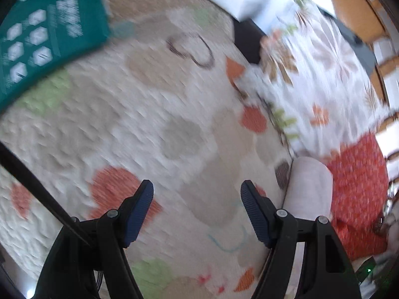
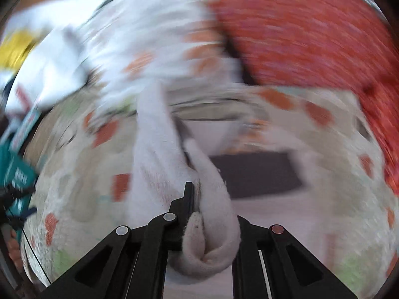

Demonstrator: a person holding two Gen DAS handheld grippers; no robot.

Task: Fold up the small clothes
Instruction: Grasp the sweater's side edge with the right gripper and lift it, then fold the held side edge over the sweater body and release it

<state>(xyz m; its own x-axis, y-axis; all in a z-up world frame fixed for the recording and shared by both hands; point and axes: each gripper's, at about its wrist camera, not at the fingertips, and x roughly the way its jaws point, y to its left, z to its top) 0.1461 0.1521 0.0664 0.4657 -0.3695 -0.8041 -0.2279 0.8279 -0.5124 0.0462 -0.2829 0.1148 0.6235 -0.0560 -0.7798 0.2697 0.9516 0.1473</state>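
Early going: right tongs (image 2: 193,199) pinch a white sock (image 2: 154,154); left tongs (image 1: 197,211) gape empty over the quilt (image 1: 124,124); floral garment (image 1: 311,79) and red garment (image 1: 356,186) lie unfolded.

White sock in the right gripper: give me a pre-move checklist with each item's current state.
1. Right gripper shut on the white sock: ok.
2. Sock hanging straight: not ok, its end curls over the jaws.
3. Left gripper open and empty: ok.
4. Patterned blanket bare under the left gripper: ok.
5. Sock free of the floral cloth and red cloth: cannot tell, too blurred.
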